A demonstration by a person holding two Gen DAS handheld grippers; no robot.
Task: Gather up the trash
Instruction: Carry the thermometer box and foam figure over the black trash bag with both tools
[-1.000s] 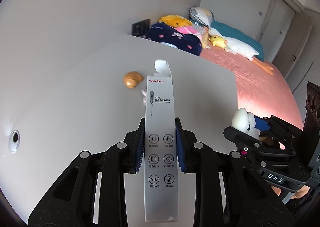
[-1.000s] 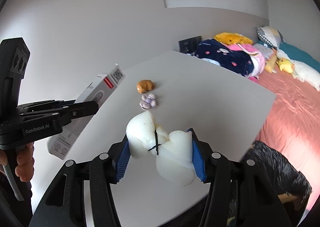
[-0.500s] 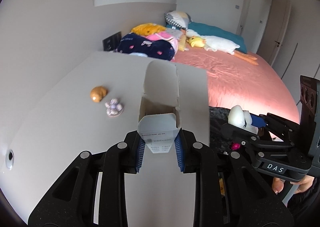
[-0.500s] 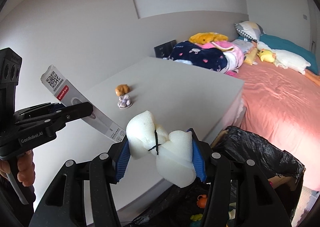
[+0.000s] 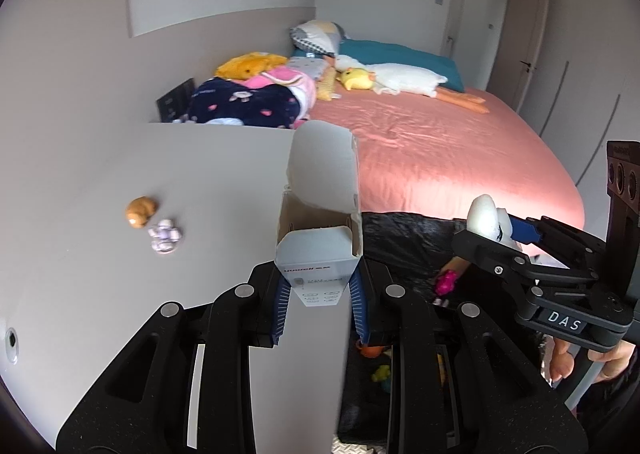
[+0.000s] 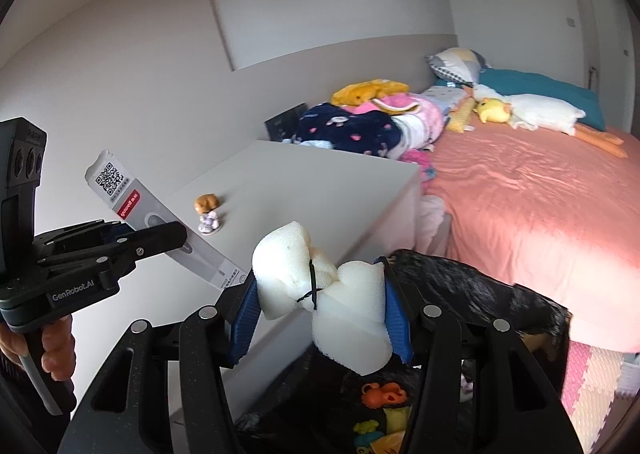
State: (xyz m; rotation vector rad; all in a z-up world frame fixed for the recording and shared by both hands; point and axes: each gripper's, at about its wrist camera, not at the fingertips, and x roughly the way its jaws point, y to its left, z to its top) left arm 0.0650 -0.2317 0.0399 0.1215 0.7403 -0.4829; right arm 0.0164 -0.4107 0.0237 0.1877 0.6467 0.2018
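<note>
My left gripper is shut on a long white thermometer box whose top flap hangs open; the box tilts over the table's right edge. It also shows in the right wrist view. My right gripper is shut on a lump of white foam tied with a black band, held above an open black trash bag. The bag stands beside the table and holds small colourful items.
A grey table carries a small brown figurine and a small purple figurine. A bed with a pink sheet, pillows and plush toys lies behind. A pink and cream floor mat is at the right.
Both grippers have swung right, away from the table top toward the trash bag. The box has tipped further forward. The bag now lies under the right gripper.
</note>
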